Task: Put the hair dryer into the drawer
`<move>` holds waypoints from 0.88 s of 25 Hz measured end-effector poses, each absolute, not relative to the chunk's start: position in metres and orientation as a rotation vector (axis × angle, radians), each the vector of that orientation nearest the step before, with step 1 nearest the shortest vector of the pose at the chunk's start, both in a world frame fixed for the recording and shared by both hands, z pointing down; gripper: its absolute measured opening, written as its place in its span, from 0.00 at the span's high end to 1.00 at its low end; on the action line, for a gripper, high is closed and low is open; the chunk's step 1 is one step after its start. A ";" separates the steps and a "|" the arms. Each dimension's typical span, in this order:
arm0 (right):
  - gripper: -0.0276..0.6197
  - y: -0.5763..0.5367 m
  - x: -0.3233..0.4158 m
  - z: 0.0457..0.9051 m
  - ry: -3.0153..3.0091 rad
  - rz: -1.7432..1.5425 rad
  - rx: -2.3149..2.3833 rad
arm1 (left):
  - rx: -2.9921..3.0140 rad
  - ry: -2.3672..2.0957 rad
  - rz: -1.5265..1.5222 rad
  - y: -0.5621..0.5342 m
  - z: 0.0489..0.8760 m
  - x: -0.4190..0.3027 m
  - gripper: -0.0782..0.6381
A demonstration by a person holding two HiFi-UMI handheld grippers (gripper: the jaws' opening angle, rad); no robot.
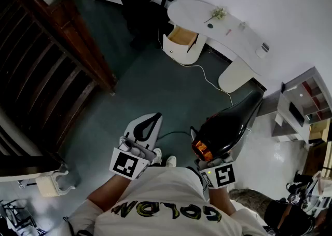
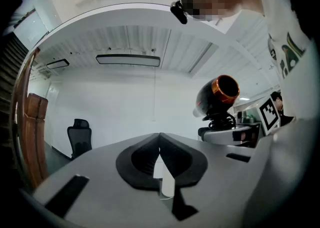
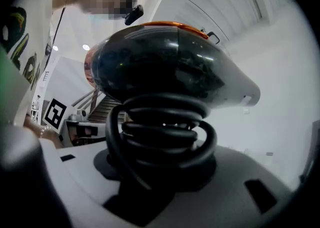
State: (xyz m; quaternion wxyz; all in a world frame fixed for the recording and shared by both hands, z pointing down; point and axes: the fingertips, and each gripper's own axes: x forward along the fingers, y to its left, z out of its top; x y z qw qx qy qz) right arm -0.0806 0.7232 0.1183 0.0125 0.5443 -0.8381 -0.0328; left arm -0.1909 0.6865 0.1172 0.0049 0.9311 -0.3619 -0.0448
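black hair dryer [image 1: 231, 123] held aloft; drawer [image 1: 182, 36] open

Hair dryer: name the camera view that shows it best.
The right gripper view. The hair dryer fills the frame there, with its black body and the coiled cord beneath it close and clear. The head view shows it whole from above, but smaller. The left gripper view catches only its orange-ringed end, small, at the right.

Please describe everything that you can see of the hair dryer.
The hair dryer is glossy black, probably plastic, with an orange ring at its rear end and a body that tapers to the nozzle. Its black cord is coiled around the handle. The right gripper grips it by that handle and holds it in the air, nozzle pointing forward.
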 end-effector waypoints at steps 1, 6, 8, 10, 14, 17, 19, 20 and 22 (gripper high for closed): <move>0.61 0.720 -0.083 0.120 -2.607 -0.099 1.702 | 2.914 -1.128 -0.140 0.684 0.118 -0.194 0.87; 0.61 0.705 -0.096 0.123 -2.609 -0.074 1.734 | 2.926 -1.111 -0.124 0.669 0.123 -0.210 0.87; 0.61 0.698 -0.098 0.122 -2.608 -0.068 1.738 | 2.923 -1.104 -0.129 0.663 0.121 -0.211 0.87; 0.61 0.690 -0.098 0.121 -2.594 -0.082 1.736 | 2.921 -1.095 -0.140 0.656 0.118 -0.211 0.87; 0.61 0.670 -0.097 0.123 -2.585 -0.096 1.738 | 2.921 -1.079 -0.146 0.638 0.120 -0.208 0.87; 0.61 0.651 -0.090 0.124 -2.579 -0.098 1.739 | 2.919 -1.078 -0.150 0.618 0.121 -0.200 0.87; 0.61 0.635 -0.082 0.125 -2.577 -0.106 1.736 | 2.919 -1.076 -0.150 0.602 0.122 -0.191 0.87; 0.61 0.627 -0.078 0.126 -2.579 -0.108 1.735 | 2.920 -1.076 -0.150 0.594 0.121 -0.186 0.87; 0.61 0.609 -0.069 0.126 -2.584 -0.106 1.734 | 2.921 -1.076 -0.149 0.575 0.120 -0.176 0.87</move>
